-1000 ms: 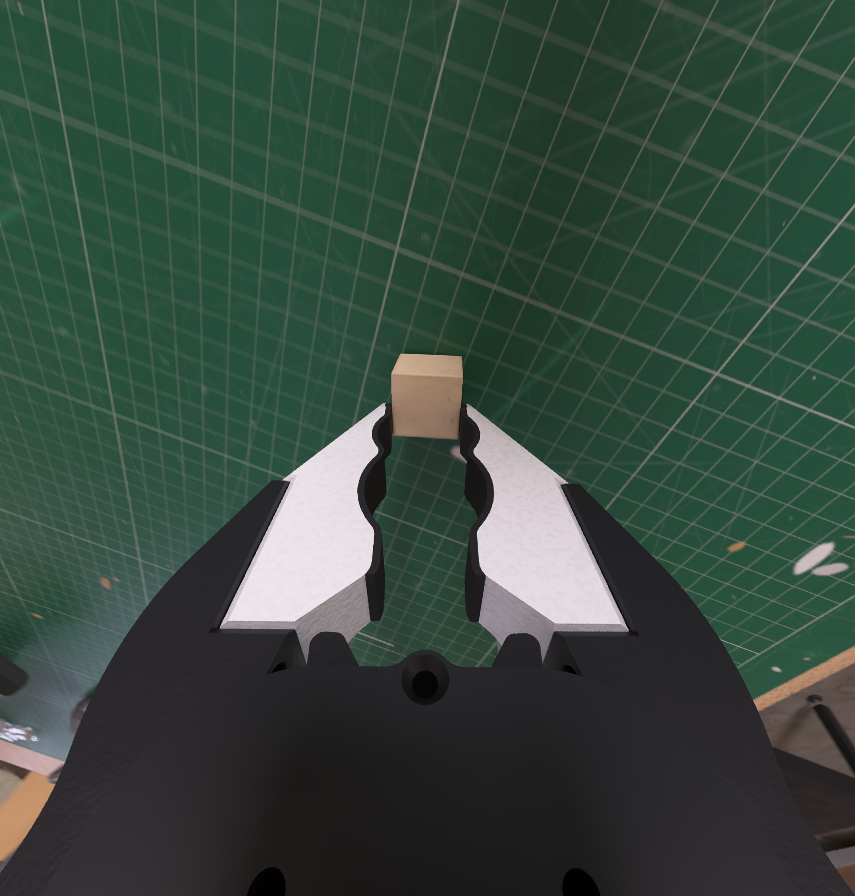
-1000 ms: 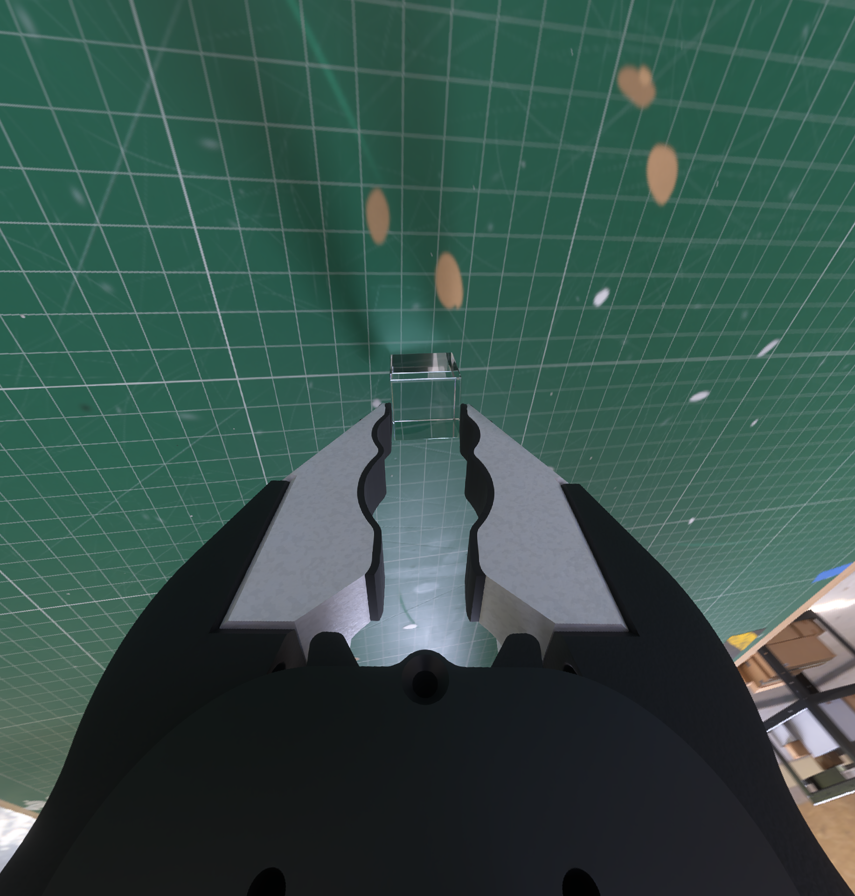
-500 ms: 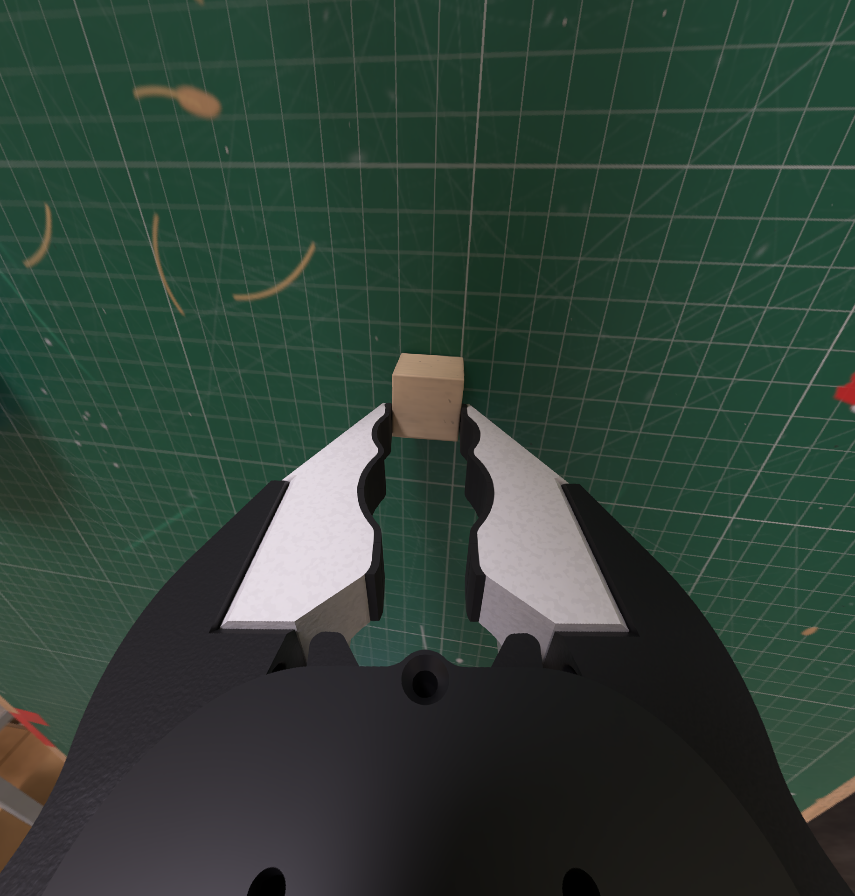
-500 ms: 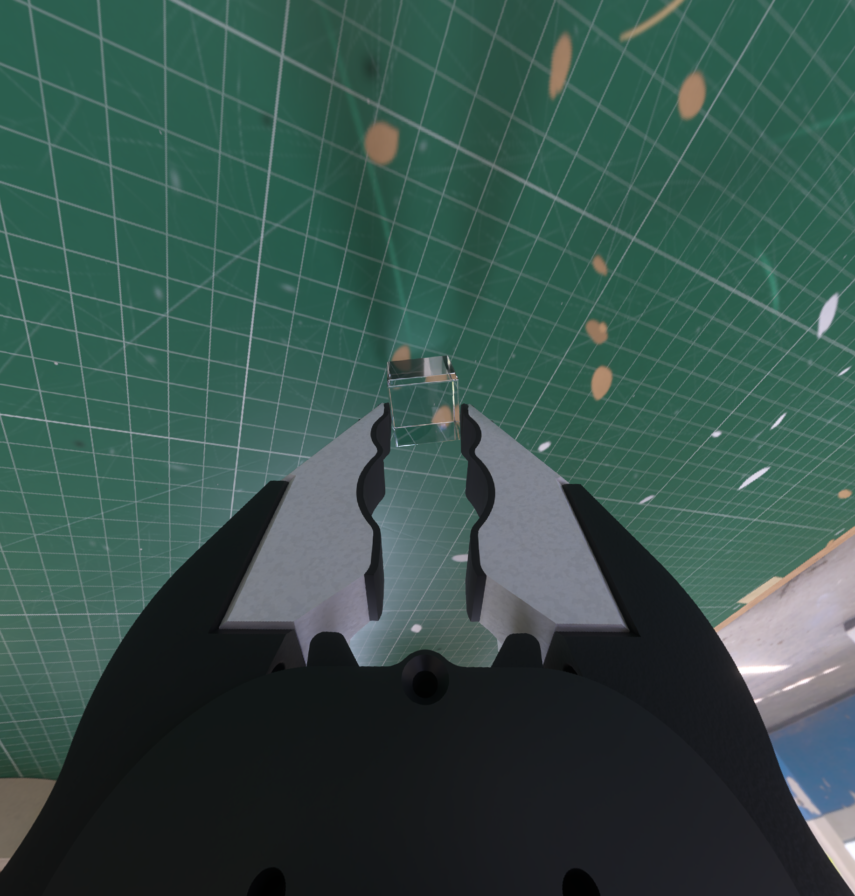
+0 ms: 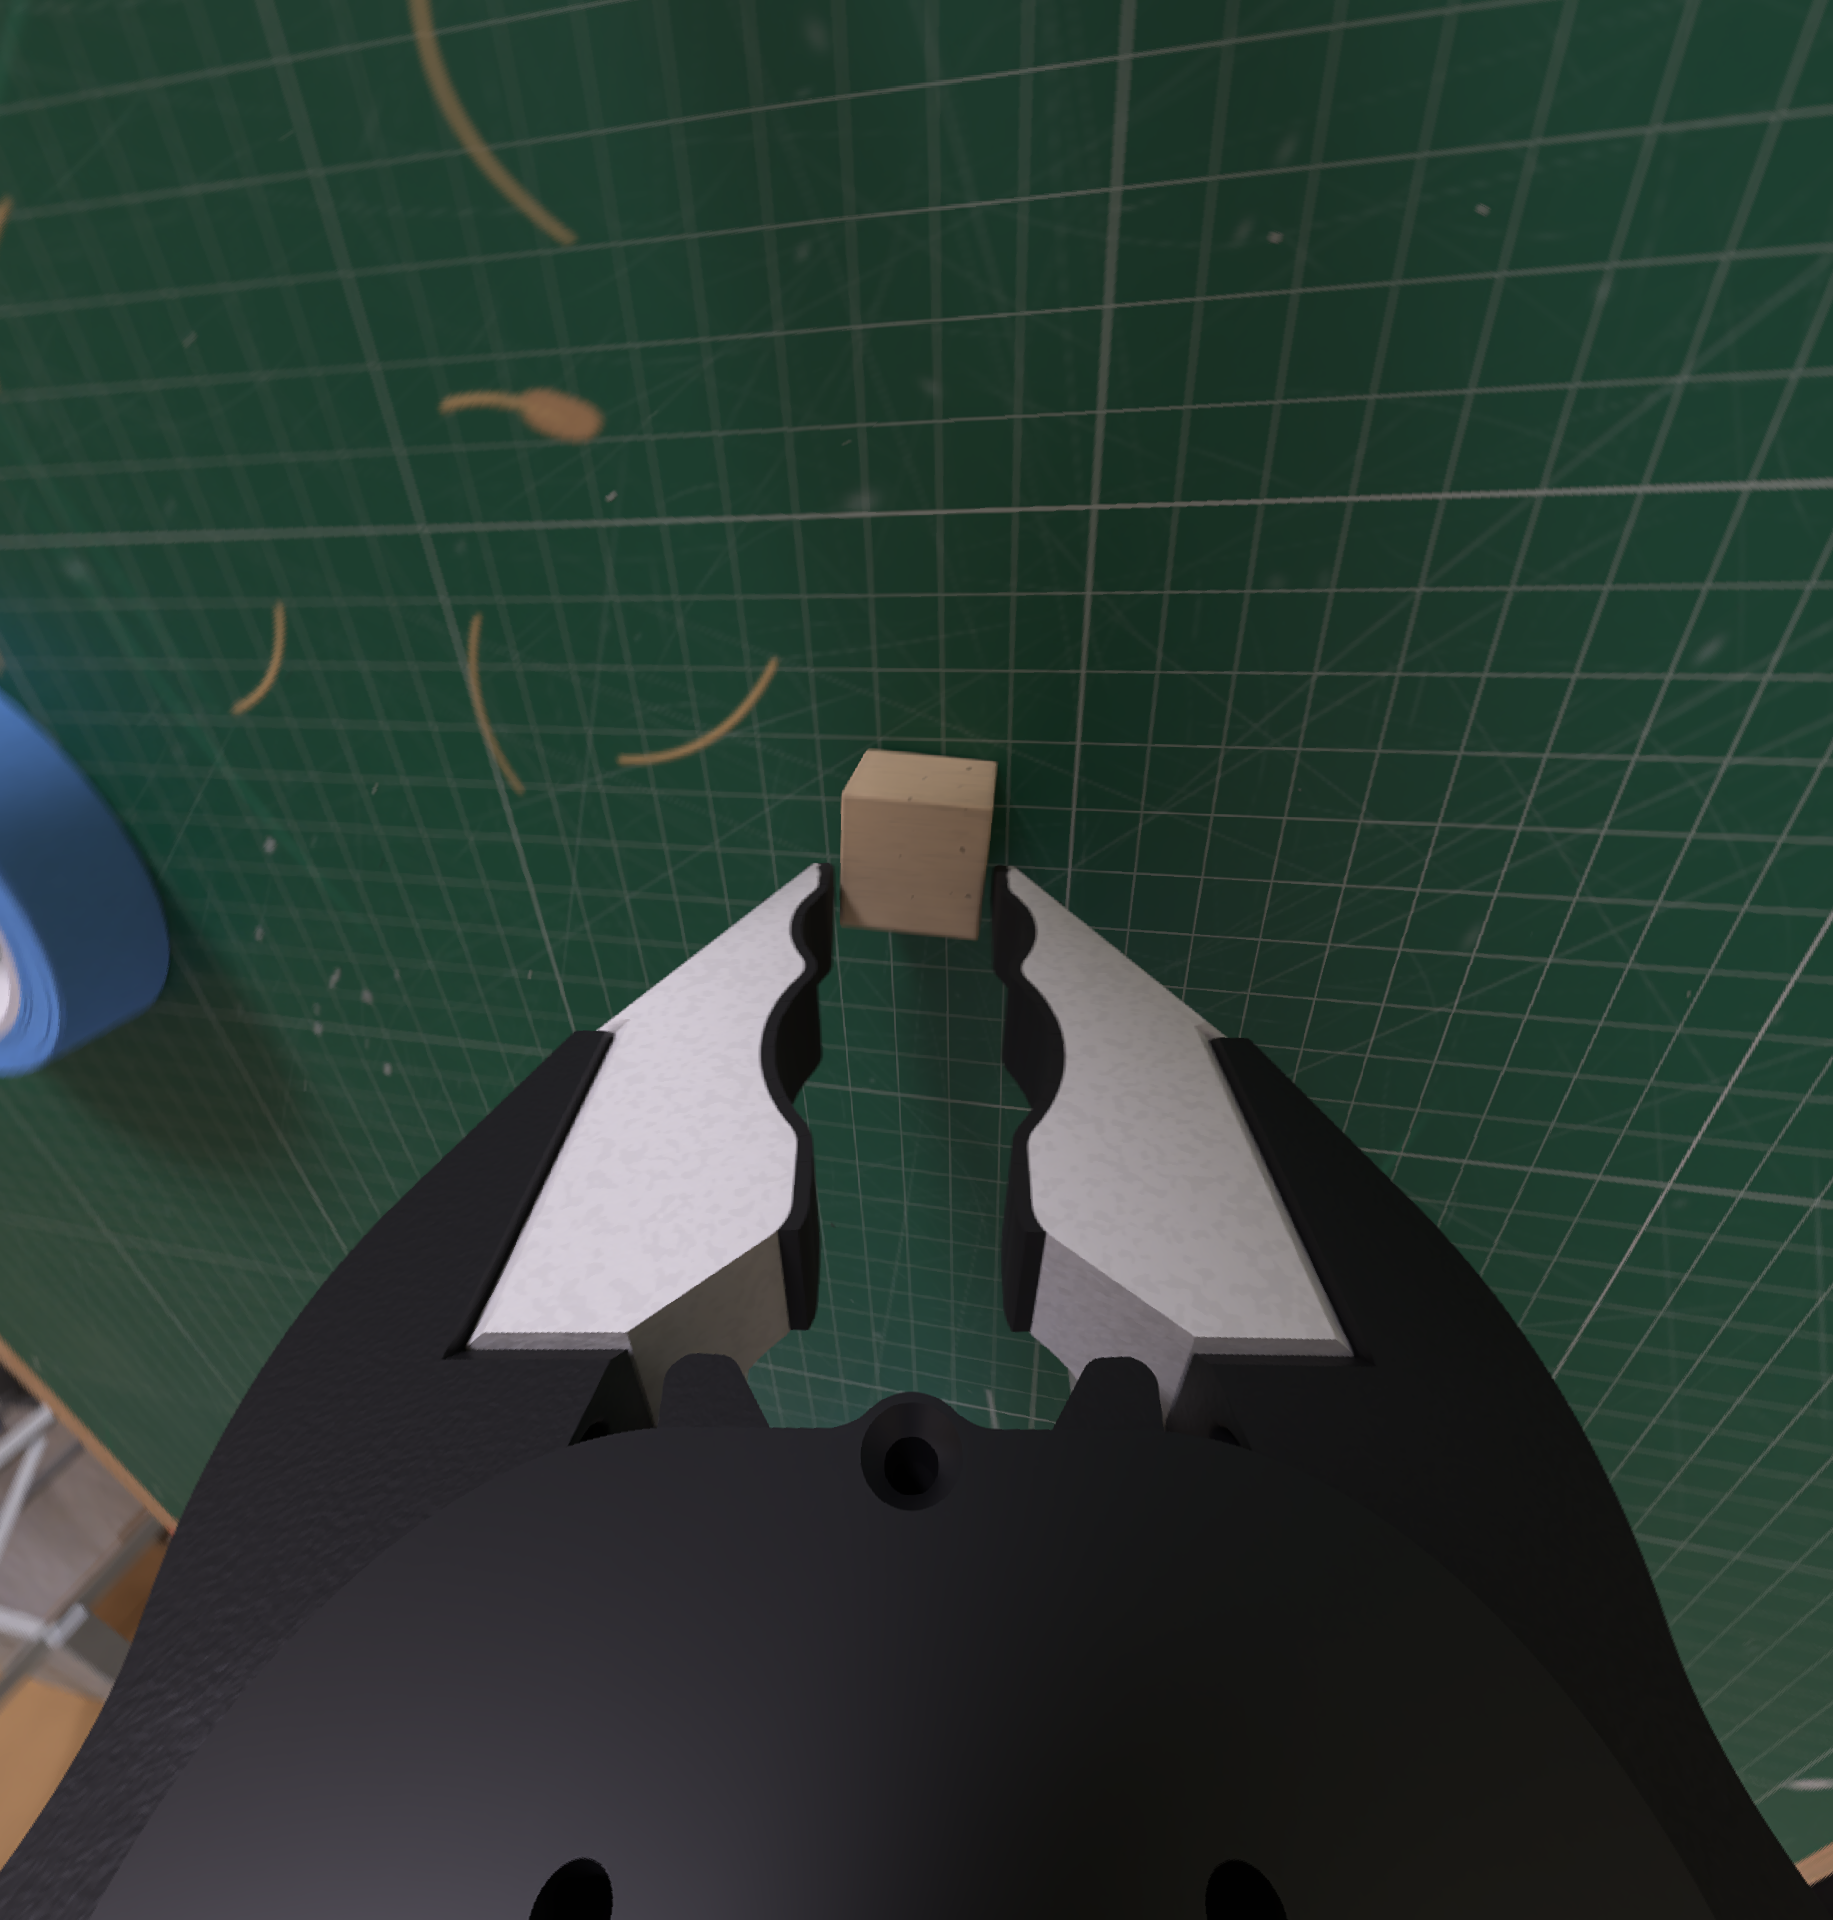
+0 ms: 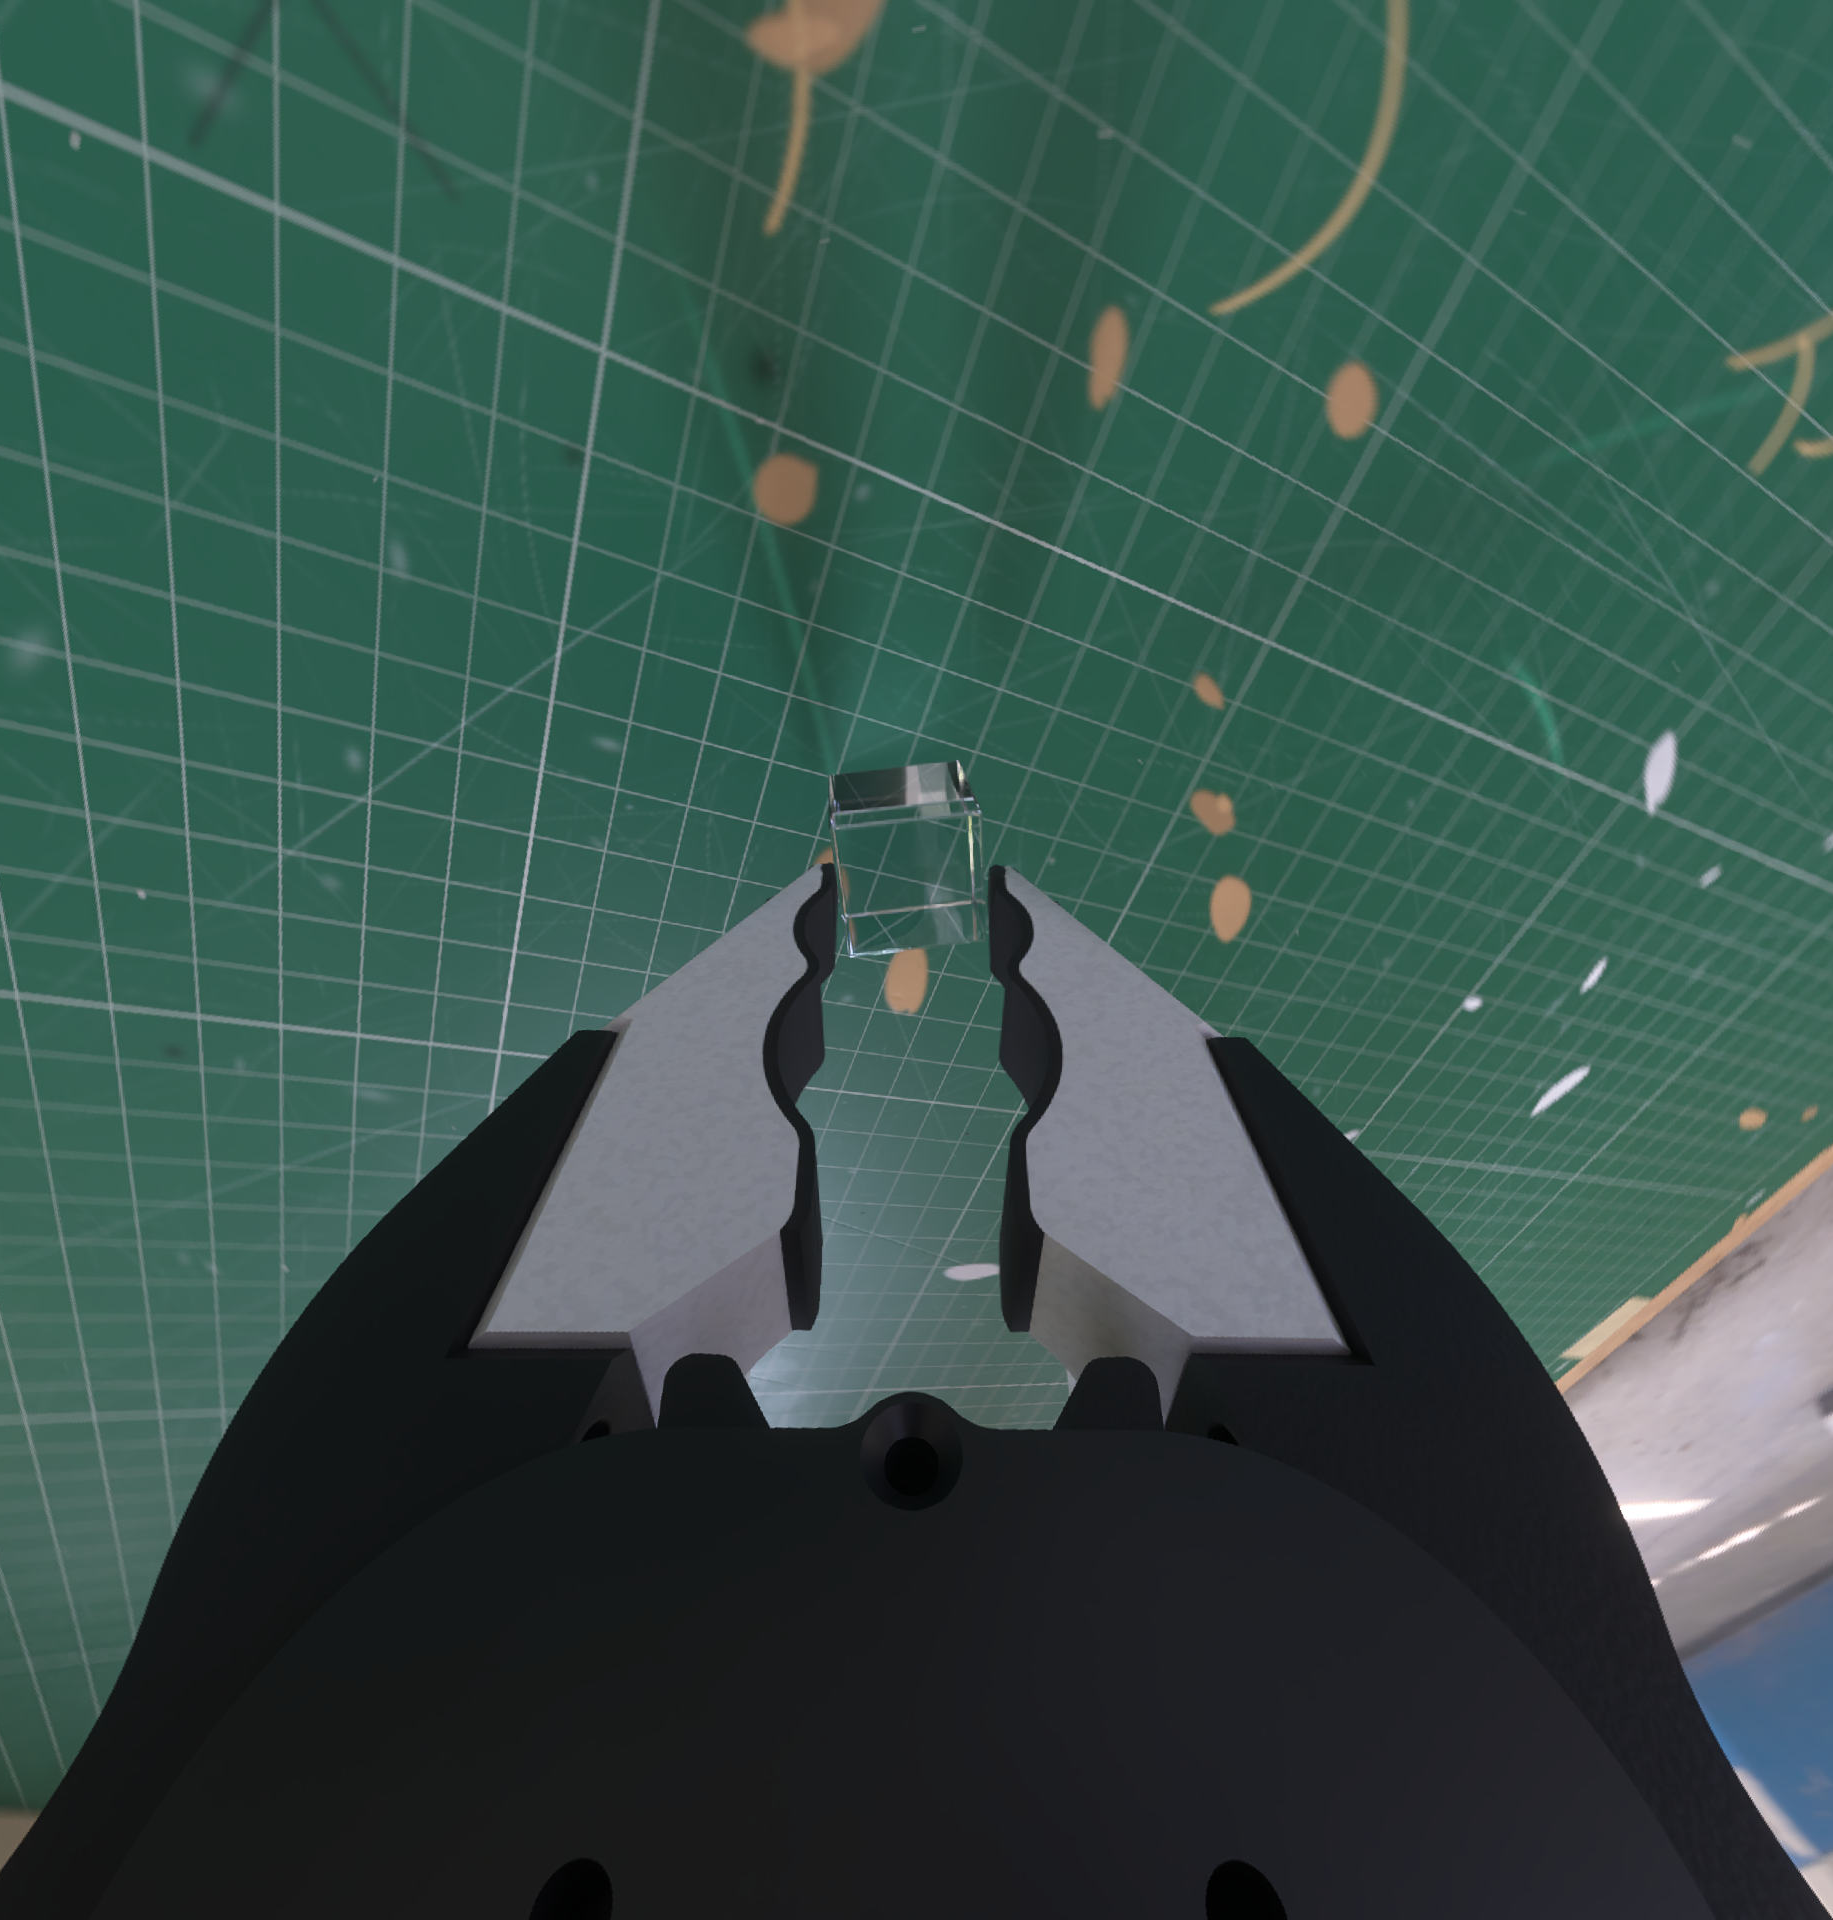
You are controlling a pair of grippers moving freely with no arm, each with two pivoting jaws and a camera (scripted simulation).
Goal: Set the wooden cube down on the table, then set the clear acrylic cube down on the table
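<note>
In the left wrist view my left gripper (image 5: 914, 894) is shut on a small pale wooden cube (image 5: 917, 847), pinched between the fingertips above the green cutting mat (image 5: 1411, 623). A dark shadow lies on the mat close against the cube's right side. In the right wrist view my right gripper (image 6: 912, 899) is shut on a clear acrylic cube (image 6: 907, 862), held slightly tilted at the fingertips above the same green mat (image 6: 372, 623). Neither gripper shows in the other's view.
A blue roll of tape (image 5: 29, 883) lies on the mat at the left of the left wrist view. Tan shavings (image 5: 538, 410) and flecks (image 6: 1348, 400) are scattered on the mat. The table's wooden edge (image 6: 1722, 1216) runs at the lower right of the right view.
Both views have swept across the mat. The blue tape roll has come into the left view and the mat looks closer. The acrylic cube has tilted a little. Both cubes stay gripped.
</note>
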